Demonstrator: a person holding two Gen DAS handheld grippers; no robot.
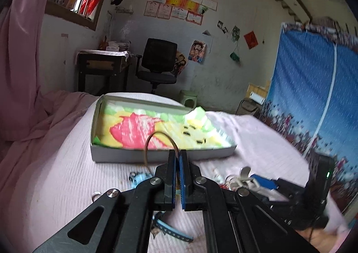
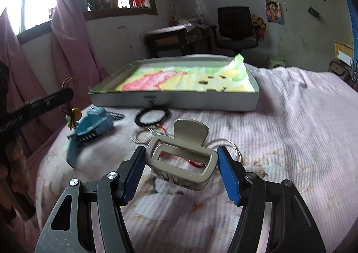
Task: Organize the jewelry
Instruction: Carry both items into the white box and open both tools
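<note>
Jewelry pieces are lying scattered across a pink ribbed bedspread in front of a shallow white cardboard box, which is lined with a fuzzy green, yellow and red cloth. The left gripper is pinching its blue ridged pads tight on a thin brown cord loop, which is arching up above the fingertips; in the right wrist view a small yellow charm is dangling from that cord. The right gripper is sitting with its fingers spread apart on either side of a large beige rectangular hair claw, and I cannot tell whether the pads are touching it. Beyond the claw, thin silver bangles and a black beaded bracelet are resting on the bedspread, with a blue plastic watch lying to their left.
</note>
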